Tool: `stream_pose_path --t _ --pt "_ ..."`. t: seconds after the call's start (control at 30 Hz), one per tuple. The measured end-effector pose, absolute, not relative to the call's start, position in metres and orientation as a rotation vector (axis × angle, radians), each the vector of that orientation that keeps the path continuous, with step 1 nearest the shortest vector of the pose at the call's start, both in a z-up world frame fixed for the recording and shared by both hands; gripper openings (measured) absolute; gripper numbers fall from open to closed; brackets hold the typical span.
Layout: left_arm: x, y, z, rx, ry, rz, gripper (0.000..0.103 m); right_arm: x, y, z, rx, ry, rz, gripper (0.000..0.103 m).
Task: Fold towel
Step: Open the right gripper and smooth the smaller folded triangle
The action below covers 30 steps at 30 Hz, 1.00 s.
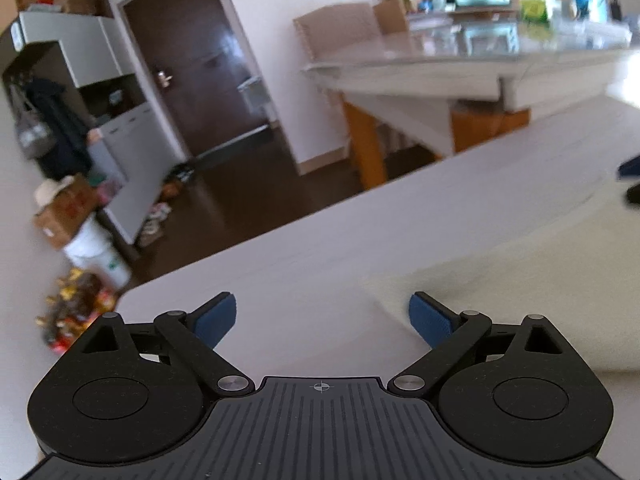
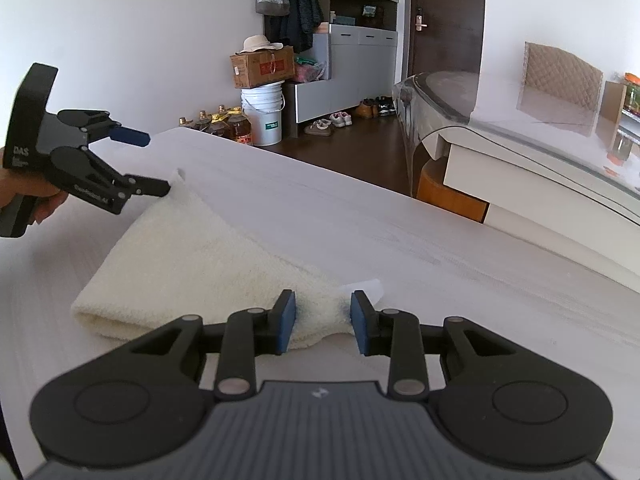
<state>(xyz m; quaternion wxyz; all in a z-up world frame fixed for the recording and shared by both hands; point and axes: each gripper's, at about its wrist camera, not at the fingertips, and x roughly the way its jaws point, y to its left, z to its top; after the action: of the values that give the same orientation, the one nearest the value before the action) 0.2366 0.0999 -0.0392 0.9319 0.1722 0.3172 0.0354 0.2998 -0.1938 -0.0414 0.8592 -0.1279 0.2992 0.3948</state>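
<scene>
A cream towel (image 2: 188, 264) lies folded on the white table (image 2: 400, 232), with a white label at its near right corner. My right gripper (image 2: 323, 322) is open, its blue pads on either side of that corner. My left gripper (image 2: 154, 164) shows in the right wrist view at the towel's far left corner, open and holding nothing. In the left wrist view the left gripper (image 1: 322, 318) is wide open over the table, with the towel (image 1: 520, 280) to its right. The right gripper's tips (image 1: 630, 180) show at the right edge there.
The table's far edge (image 2: 320, 168) drops to a dark wood floor. A glass-topped table (image 2: 540, 120) stands beyond on the right. A white bucket (image 2: 264, 116), oil bottles (image 2: 224, 122), a cardboard box and a cabinet stand by the wall.
</scene>
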Motion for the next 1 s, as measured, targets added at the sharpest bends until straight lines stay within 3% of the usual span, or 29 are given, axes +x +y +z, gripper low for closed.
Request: stream_pose_path --t 0.23,0.6,1.0 --pt "0.237 0.107 -0.027 0.247 0.598 0.051 0.096 0.296 -0.194 -0.04 -0.268 0.628 0.823 0.034" --pt "0.248 0.111 -0.036 0.245 0.669 0.073 0.097 0.293 -0.191 -0.038 -0.275 0.632 0.803 0.034" --pt "0.166 0.045 -0.017 0.225 0.584 -0.165 0.097 0.228 -0.173 -0.016 -0.261 0.531 0.894 0.039"
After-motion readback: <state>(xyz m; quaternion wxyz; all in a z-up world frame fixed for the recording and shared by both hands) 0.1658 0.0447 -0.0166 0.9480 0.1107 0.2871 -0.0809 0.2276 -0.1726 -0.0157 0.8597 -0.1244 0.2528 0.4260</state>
